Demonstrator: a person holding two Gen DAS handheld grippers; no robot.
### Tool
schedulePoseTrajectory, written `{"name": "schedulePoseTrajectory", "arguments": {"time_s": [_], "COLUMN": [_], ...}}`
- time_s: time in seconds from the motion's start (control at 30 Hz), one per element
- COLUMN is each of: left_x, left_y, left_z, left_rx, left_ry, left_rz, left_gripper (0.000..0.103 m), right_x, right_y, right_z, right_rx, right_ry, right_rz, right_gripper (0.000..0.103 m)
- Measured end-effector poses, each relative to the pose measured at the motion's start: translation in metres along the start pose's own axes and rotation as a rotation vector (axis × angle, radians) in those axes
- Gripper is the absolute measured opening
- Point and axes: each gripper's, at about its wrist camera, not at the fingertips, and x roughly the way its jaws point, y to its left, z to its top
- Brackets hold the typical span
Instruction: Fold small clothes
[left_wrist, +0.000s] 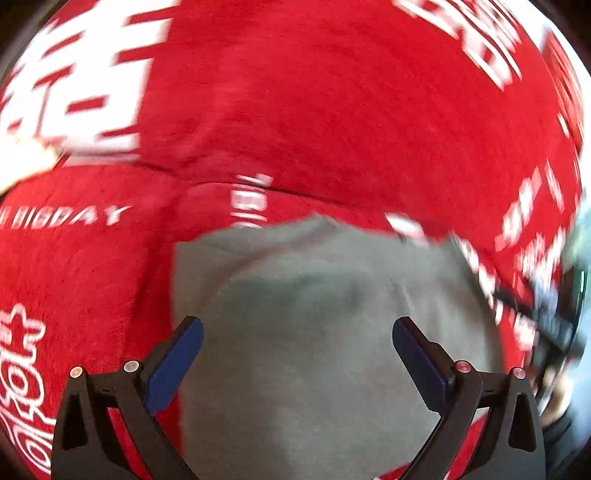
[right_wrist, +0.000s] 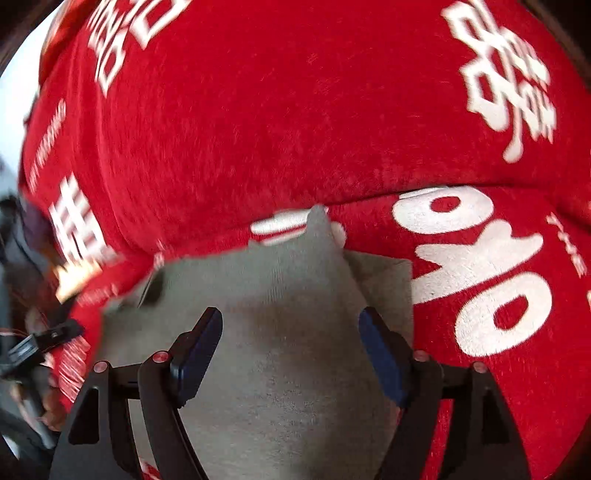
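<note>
A small grey garment (left_wrist: 314, 332) lies folded on a red cloth (left_wrist: 295, 92) printed with white lettering. In the left wrist view my left gripper (left_wrist: 297, 325) hovers over the garment with its blue-padded fingers (left_wrist: 177, 362) spread wide, and nothing is pinched between them. The right wrist view shows the same grey garment (right_wrist: 288, 350), one corner peaking up at its far edge. My right gripper (right_wrist: 291, 314) stands open above it, and its pads (right_wrist: 384, 362) do not press on the fabric. Both views are blurred.
The red cloth (right_wrist: 258, 129) covers the whole surface, with a fold line running across just beyond the garment. A dark blurred object (left_wrist: 554, 325) sits at the right edge of the left wrist view. Black hardware with thin wires (right_wrist: 37, 343) shows at the left edge of the right wrist view.
</note>
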Motion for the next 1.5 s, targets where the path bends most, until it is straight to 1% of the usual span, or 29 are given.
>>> {"name": "schedulePoseTrajectory", "arguments": {"time_s": [0.1,0.17,0.23,0.27,0.33,0.37,0.43,0.47,0.5,0.57,0.63,0.7,0.8,0.87,0.9,0.93,0.97,1.0,1.03,1.07,1.1,1.13,1.2,1.23,1.3,1.33,1.4,1.47,1.5], "left_x": [0.025,0.049,0.071,0.076,0.079,0.076,0.067,0.059,0.052,0.038,0.028,0.034,0.053,0.073,0.083,0.093,0.106,0.111,0.113,0.11,0.103,0.103,0.104,0.097,0.078,0.064,0.049,0.048,0.048], "left_y": [-0.038,-0.046,-0.035,-0.028,0.014,0.041,0.081,0.098,0.107,0.108,0.09,0.059,0.011,-0.018,-0.022,-0.019,-0.005,0.008,0.025,0.037,0.049,0.054,0.065,0.066,0.06,0.048,0.022,-0.009,-0.022], "left_z": [0.004,0.013,0.028,0.032,0.049,0.055,0.057,0.056,0.054,0.053,0.053,0.053,0.056,0.059,0.061,0.062,0.063,0.064,0.064,0.065,0.067,0.068,0.069,0.069,0.066,0.064,0.057,0.049,0.044], "left_rx": [0.118,0.159,0.136,0.108,-0.058,-0.181,-0.359,-0.433,-0.461,-0.446,-0.361,-0.251,-0.095,-0.006,0.025,0.037,0.009,-0.034,-0.114,-0.18,-0.232,-0.25,-0.29,-0.304,-0.28,-0.242,-0.198,-0.126,-0.093], "left_ry": [0.027,0.053,0.078,0.08,0.067,0.056,0.04,0.028,0.017,-0.015,-0.028,-0.002,0.012,0.017,0.028,0.041,0.069,0.093,0.113,0.106,0.074,0.081,0.112,0.11,0.069,0.034,-0.003,0.0,0.0], "left_rz": [0.015,0.074,0.158,0.18,0.2,0.198,0.146,0.093,0.073,0.086,0.106,0.115,0.127,0.178,0.227,0.296,0.377,0.384,0.321,0.283,0.319,0.343,0.306,0.315,0.357,0.365,0.33,0.298,0.299], "left_gripper": [0.102,0.102,0.102,0.102,0.102,0.102,0.102,0.102,0.102,0.102,0.102,0.102,0.102,0.102,0.102,0.102,0.102,0.102,0.102,0.102,0.102,0.102,0.102,0.102,0.102,0.102,0.102,0.102,0.102], "right_x": [0.02,0.035,0.046,0.049,0.052,0.05,0.044,0.041,0.035,0.022,0.014,0.016,0.041,0.063,0.076,0.084,0.09,0.092,0.09,0.088,0.083,0.08,0.077,0.072,0.057,0.05,0.04,0.045,0.052], "right_y": [0.02,0.027,0.025,0.02,0.004,-0.006,-0.028,-0.035,-0.04,-0.044,-0.041,-0.03,0.005,0.023,0.027,0.024,0.015,0.001,-0.01,-0.026,-0.037,-0.041,-0.039,-0.033,-0.015,-0.005,0.023,0.051,0.065], "right_z": [0.006,0.008,0.008,0.008,0.006,0.005,0.004,0.005,0.005,0.008,0.015,0.022,0.035,0.039,0.04,0.041,0.04,0.041,0.041,0.041,0.041,0.042,0.043,0.041,0.036,0.032,0.023,0.016,0.012], "right_rx": [-0.087,-0.136,-0.166,-0.169,-0.137,-0.099,-0.018,0.011,0.036,0.047,0.044,0.034,-0.065,-0.141,-0.168,-0.173,-0.157,-0.108,-0.057,0.019,0.072,0.085,0.068,0.05,0.002,-0.018,-0.05,-0.09,-0.122], "right_ry": [0.023,0.05,0.063,0.07,0.083,0.082,0.085,0.084,0.075,0.035,-0.005,-0.019,0.026,0.074,0.099,0.118,0.135,0.136,0.129,0.123,0.104,0.101,0.116,0.115,0.083,0.066,0.039,0.064,0.093], "right_rz": [-0.068,-0.131,-0.184,-0.204,-0.227,-0.219,-0.223,-0.208,-0.19,-0.18,-0.184,-0.167,-0.155,-0.171,-0.211,-0.245,-0.275,-0.283,-0.28,-0.263,-0.239,-0.246,-0.285,-0.318,-0.349,-0.35,-0.323,-0.275,-0.263], "right_gripper": [0.08,0.079,0.079,0.079,0.079,0.079,0.079,0.079,0.079,0.08,0.08,0.08,0.08,0.079,0.079,0.079,0.079,0.079,0.081,0.081,0.081,0.081,0.081,0.081,0.082,0.083,0.083,0.084,0.084]}}
